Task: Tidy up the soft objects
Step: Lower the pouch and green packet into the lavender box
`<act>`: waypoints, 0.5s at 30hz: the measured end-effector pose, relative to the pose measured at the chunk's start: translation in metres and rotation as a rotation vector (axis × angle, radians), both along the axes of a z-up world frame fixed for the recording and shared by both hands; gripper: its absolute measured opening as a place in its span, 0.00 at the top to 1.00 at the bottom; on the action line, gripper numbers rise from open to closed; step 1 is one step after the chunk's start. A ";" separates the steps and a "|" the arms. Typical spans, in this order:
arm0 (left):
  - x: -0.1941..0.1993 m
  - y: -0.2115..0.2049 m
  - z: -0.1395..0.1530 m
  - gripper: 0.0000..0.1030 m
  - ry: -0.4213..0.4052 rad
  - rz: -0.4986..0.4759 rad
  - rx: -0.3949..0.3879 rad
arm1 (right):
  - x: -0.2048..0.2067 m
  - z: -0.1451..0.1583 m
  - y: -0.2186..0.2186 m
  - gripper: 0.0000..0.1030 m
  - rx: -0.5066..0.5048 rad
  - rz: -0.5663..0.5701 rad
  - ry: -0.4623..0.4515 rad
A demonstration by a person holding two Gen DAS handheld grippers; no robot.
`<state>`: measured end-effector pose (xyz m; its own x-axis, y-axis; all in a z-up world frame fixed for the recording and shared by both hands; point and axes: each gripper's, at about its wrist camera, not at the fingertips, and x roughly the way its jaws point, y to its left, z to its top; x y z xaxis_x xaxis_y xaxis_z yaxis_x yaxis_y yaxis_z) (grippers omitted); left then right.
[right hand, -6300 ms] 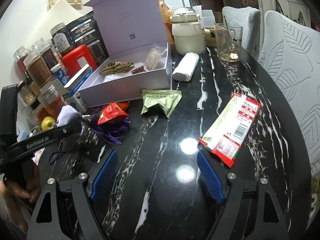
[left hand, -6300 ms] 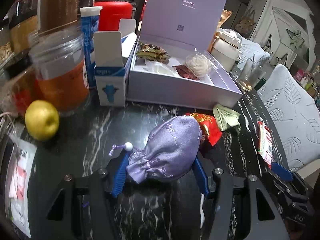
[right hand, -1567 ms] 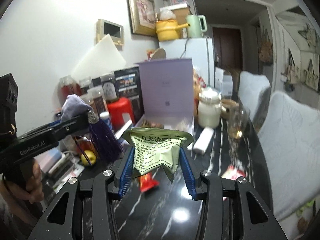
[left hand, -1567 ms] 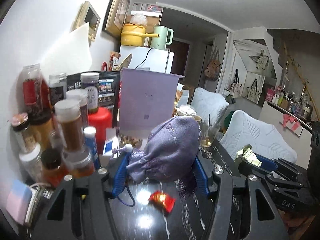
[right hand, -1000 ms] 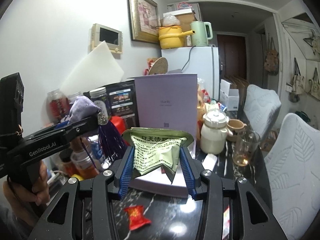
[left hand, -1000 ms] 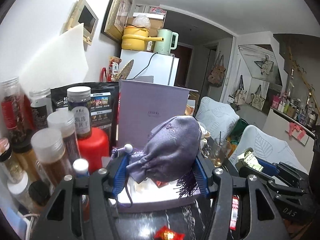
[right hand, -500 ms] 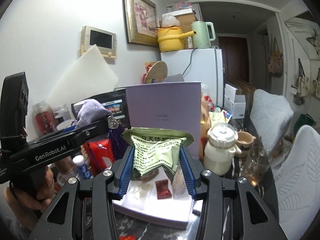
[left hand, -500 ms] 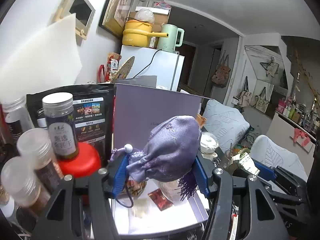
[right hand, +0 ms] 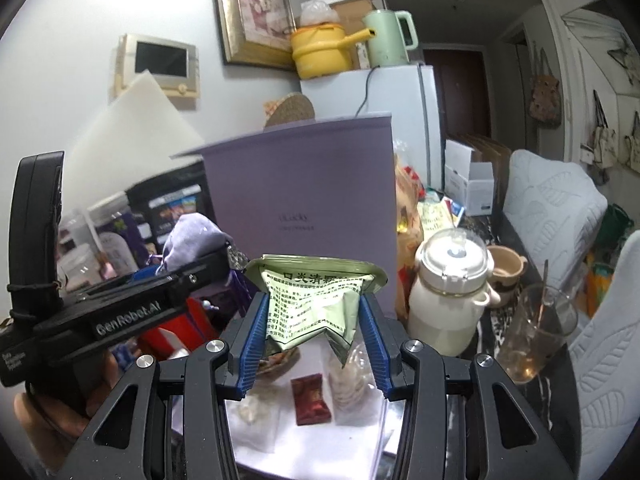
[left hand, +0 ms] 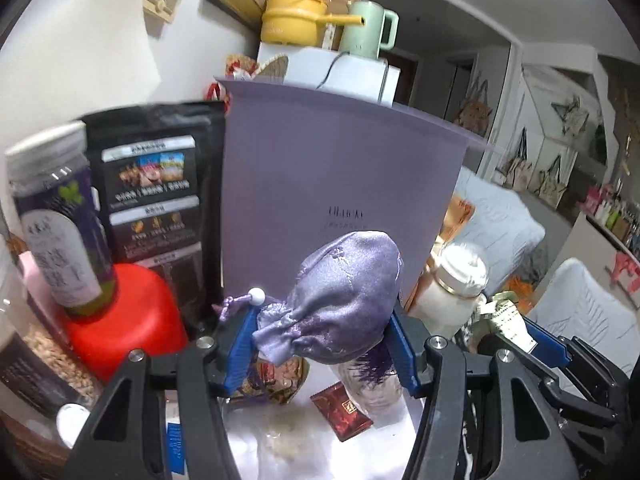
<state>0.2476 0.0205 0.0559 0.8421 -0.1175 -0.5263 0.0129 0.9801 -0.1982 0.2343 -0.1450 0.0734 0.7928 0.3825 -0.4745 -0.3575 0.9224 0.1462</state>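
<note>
The left gripper (left hand: 320, 344) clamps the pouch (left hand: 340, 300) (purple satin); the right gripper (right hand: 314, 340) pinches the packet (right hand: 316, 304) above the box (right hand: 308, 444).

You are holding both grippers above the open box (right hand: 304, 456), its lid (right hand: 308, 196) standing upright behind it. The pouch (left hand: 340, 304) is sitting between the left gripper's (left hand: 320, 350) fingers, over the box's left part. The packet (right hand: 316, 304) is sitting between the right gripper's (right hand: 314, 342) fingers, just right of the left gripper. Below them, a small wrapped sachet (right hand: 311, 398) is lying in the box. Left of the box, a jar (left hand: 56, 220) is standing on a canister (left hand: 120, 320), with a bag (left hand: 156, 196) behind. Right of the box, a lidded pot (right hand: 450, 288) is standing, and a glass (right hand: 536, 332) is standing further right.
</note>
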 end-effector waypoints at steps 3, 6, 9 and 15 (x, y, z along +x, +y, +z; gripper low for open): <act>0.004 -0.006 -0.009 0.44 0.020 0.001 0.023 | 0.007 -0.011 0.001 0.56 -0.015 -0.006 0.034; 0.011 -0.011 -0.018 0.44 0.046 0.016 0.071 | 0.015 -0.022 0.002 0.56 -0.035 -0.023 0.063; 0.016 -0.015 -0.026 0.44 0.075 0.015 0.090 | 0.020 -0.030 0.003 0.56 -0.054 -0.037 0.085; 0.034 -0.020 -0.051 0.44 0.167 -0.010 0.114 | 0.028 -0.050 0.008 0.56 -0.109 -0.051 0.136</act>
